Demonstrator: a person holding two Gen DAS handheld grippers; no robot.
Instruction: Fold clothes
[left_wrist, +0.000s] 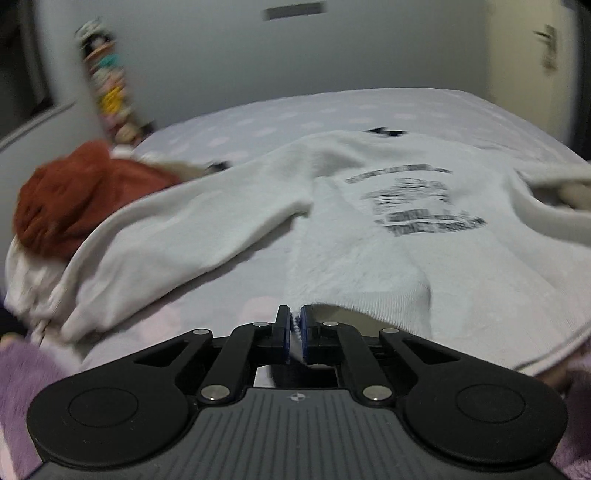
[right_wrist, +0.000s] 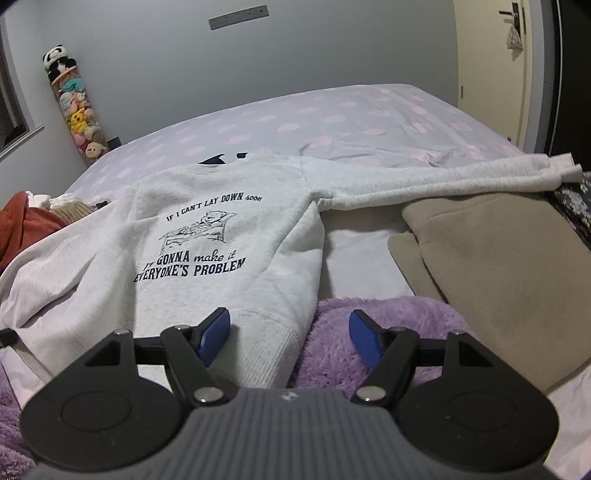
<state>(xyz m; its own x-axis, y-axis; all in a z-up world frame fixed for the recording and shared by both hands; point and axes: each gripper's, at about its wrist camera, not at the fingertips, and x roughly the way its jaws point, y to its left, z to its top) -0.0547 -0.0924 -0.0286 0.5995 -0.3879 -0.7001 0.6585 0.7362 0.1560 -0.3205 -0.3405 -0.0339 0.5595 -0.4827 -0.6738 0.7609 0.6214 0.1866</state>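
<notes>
One bed (right_wrist: 332, 110) in a dotted lilac sheet carries one white sweatshirt (right_wrist: 207, 236), spread print-up, its far half bare. One tan garment (right_wrist: 498, 266) lies right, one rust heap (left_wrist: 74, 199) left. The left gripper (left_wrist: 294, 328) pinches the ribbed hem; the right gripper (right_wrist: 290, 332) gapes, fingers either side of the hem corner.

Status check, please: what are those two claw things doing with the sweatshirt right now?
Left gripper shut on sweatshirt hem. Right gripper open, at hem's other corner. Purple fuzzy blanket under right finger.
</notes>
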